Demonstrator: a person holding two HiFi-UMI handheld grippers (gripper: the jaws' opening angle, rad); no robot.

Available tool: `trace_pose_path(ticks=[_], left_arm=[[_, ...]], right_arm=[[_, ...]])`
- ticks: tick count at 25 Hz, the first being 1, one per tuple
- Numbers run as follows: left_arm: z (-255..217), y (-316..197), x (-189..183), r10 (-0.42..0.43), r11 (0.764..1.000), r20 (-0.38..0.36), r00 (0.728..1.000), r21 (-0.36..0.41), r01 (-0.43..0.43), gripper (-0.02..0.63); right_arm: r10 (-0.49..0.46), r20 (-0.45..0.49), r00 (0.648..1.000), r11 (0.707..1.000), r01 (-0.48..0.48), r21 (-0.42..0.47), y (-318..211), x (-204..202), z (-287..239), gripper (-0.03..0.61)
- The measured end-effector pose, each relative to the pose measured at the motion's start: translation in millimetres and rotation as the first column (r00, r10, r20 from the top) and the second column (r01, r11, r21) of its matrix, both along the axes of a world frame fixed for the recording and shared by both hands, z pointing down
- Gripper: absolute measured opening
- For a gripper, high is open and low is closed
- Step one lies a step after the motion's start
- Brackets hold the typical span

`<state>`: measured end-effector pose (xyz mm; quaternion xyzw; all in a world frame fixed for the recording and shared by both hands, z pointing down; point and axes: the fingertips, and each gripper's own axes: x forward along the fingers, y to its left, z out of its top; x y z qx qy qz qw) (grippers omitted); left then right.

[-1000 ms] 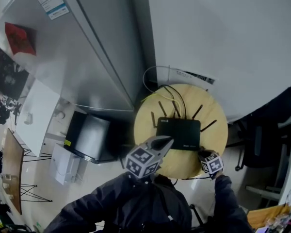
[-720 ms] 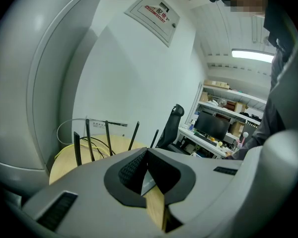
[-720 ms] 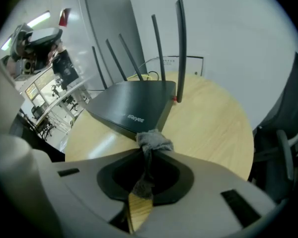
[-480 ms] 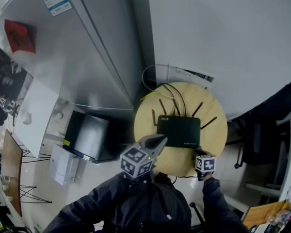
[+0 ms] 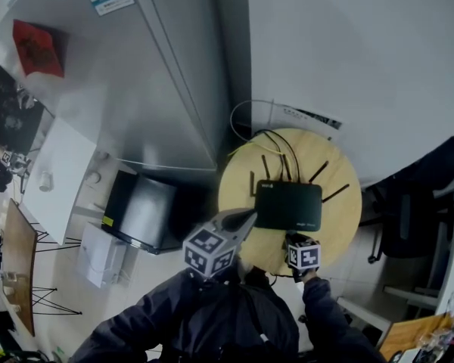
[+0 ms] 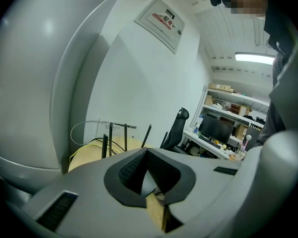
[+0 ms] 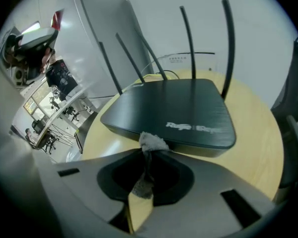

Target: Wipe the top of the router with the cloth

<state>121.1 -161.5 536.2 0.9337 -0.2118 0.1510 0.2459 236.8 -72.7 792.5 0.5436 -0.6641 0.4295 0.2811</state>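
Observation:
A black router (image 5: 287, 205) with several upright antennas lies on a round wooden table (image 5: 340, 233). In the right gripper view the router (image 7: 174, 110) fills the middle, its near edge just beyond the jaws. My right gripper (image 7: 145, 155) is shut on a small grey cloth (image 7: 153, 142), whose tuft sticks out against the router's front edge. From the head view the right gripper (image 5: 293, 238) sits at the router's near side. My left gripper (image 5: 249, 217) hovers off the router's left front corner. Its jaws (image 6: 148, 155) are shut with nothing in them.
Black and yellow cables (image 5: 266, 138) run off the table's far side to the white wall. A tall grey cabinet (image 5: 151, 74) stands to the left, with a dark box (image 5: 140, 214) on the floor. An office chair (image 5: 401, 225) stands to the right.
My right gripper has moved left along the router's near edge with the cloth. The left gripper has stayed by the router's left front corner. The head view has shifted slightly.

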Motion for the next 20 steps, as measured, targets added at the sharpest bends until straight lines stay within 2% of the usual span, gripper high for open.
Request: trace_pose_path(ticks=[11,20], left_arm=[[2.9,-16.4,-55.0,-0.053,0.999,-0.001,0.999,-0.009,0.053,0.002],[7.1,-23.9,-81.2,-0.043,0.999,-0.014,0.999,-0.017,0.043,0.002]], right_arm=[[-0.082,0.050,0.995,0.997,0.081,0.013,-34.7,-100.6,-4.8,0.071],[-0.036,0.091,0.995,0.998,0.031,0.059,-55.0,-145.9,-18.0,0.071]])
